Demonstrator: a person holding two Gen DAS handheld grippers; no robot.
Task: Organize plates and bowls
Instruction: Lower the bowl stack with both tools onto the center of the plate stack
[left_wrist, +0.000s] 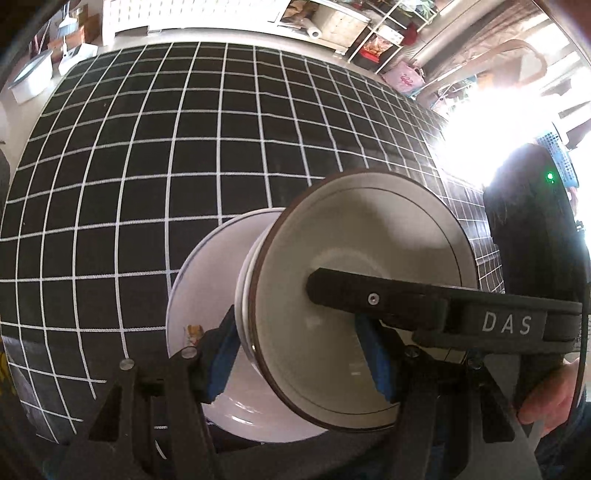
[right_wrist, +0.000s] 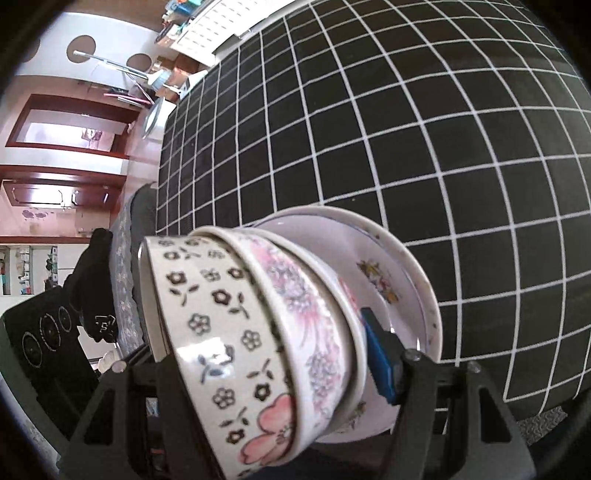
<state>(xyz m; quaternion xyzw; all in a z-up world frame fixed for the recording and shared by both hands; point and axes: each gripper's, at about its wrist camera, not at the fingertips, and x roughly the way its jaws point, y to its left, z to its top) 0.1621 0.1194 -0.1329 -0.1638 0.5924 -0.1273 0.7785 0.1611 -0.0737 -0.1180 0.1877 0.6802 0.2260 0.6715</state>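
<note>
A stack of nested bowls (left_wrist: 369, 240) sits over a white flowered plate (left_wrist: 192, 295) on the black grid tablecloth (left_wrist: 184, 147). My left gripper (left_wrist: 295, 360) is shut on the stack's wall, one blue pad (left_wrist: 373, 358) inside the brown-rimmed top bowl and the other against the outside near the plate. A finger of my right gripper (left_wrist: 388, 295) reaches into the same bowl. In the right wrist view the black-flower top bowl (right_wrist: 207, 314), a pink-patterned bowl (right_wrist: 295, 314) and the plate (right_wrist: 388, 266) show. My right gripper (right_wrist: 269, 343) is shut on the stack; its inner finger is hidden.
The grid tablecloth (right_wrist: 406, 129) stretches far beyond the dishes. A white tub (left_wrist: 31, 79) and cluttered shelves (left_wrist: 369, 29) stand past the table's far edge. Glare whites out the right side, near a blue basket (left_wrist: 557, 155). A person's hand (left_wrist: 546, 398) holds the right gripper.
</note>
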